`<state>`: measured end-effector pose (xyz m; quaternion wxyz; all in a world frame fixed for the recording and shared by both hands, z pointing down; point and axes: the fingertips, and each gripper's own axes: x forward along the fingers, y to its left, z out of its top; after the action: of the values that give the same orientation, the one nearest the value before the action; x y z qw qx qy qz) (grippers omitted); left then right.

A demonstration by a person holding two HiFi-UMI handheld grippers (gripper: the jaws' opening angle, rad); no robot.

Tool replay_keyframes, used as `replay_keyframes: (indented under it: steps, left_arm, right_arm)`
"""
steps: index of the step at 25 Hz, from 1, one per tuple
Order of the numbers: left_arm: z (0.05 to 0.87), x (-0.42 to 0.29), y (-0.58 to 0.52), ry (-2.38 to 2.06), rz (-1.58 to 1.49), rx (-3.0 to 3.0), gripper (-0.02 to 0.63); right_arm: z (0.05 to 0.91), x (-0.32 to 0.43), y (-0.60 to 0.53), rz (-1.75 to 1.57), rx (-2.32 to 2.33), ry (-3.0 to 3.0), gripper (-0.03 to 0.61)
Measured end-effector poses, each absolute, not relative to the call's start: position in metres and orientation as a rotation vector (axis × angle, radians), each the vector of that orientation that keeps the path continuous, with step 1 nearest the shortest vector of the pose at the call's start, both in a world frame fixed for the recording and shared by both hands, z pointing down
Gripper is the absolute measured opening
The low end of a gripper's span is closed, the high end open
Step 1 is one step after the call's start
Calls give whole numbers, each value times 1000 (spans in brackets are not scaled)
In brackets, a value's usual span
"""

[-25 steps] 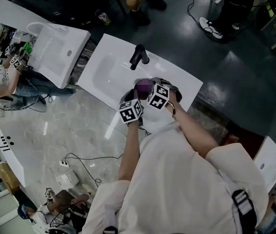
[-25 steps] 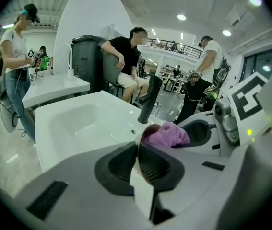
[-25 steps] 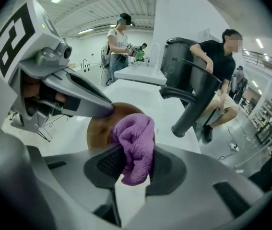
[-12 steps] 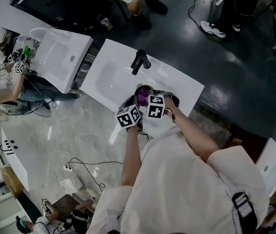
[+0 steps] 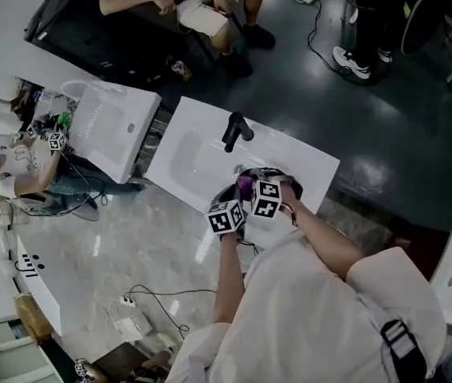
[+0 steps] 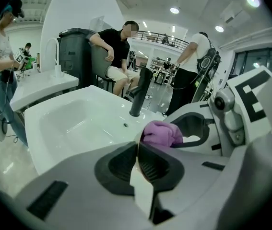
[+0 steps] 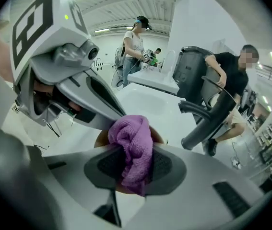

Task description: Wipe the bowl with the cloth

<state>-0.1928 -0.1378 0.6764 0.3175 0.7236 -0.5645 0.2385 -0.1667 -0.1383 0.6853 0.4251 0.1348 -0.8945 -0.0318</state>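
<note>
A: Where is the bowl [image 6: 141, 188]?
B: Its rim sits edge-on in the left hand-held gripper [image 6: 138, 159], whose jaws are closed tight on it. It hangs above the near edge of the white sink [image 5: 202, 154], close to the black tap [image 5: 233, 132].
A: And the cloth [image 7: 135, 147]?
B: It is purple and bunched, pinched between the right hand-held gripper's [image 7: 135, 169] jaws and lying against the tan bowl. The two grippers are just beside each other.
</note>
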Motion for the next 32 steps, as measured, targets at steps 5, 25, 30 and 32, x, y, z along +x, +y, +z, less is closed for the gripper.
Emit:
replay_keyframes:
  steps: [5, 25, 30, 32]
  left_arm:
    - [680, -202, -138, -1520, 629, 1880, 18]
    - [670, -183, -127, -1488, 1139, 2308, 17]
    - [656, -164, -128, -1429, 1470, 2507, 18]
    - [649, -165, -130, -1468, 1390, 2519, 18]
  right_arm:
    - [665, -165, -153, -138, 399, -2276, 104]
    - [625, -147, -175, 248, 544, -2529, 103]
    - [644, -141, -163, 397, 450, -2541, 103]
    - [642, -137, -168, 448, 452, -2563, 101]
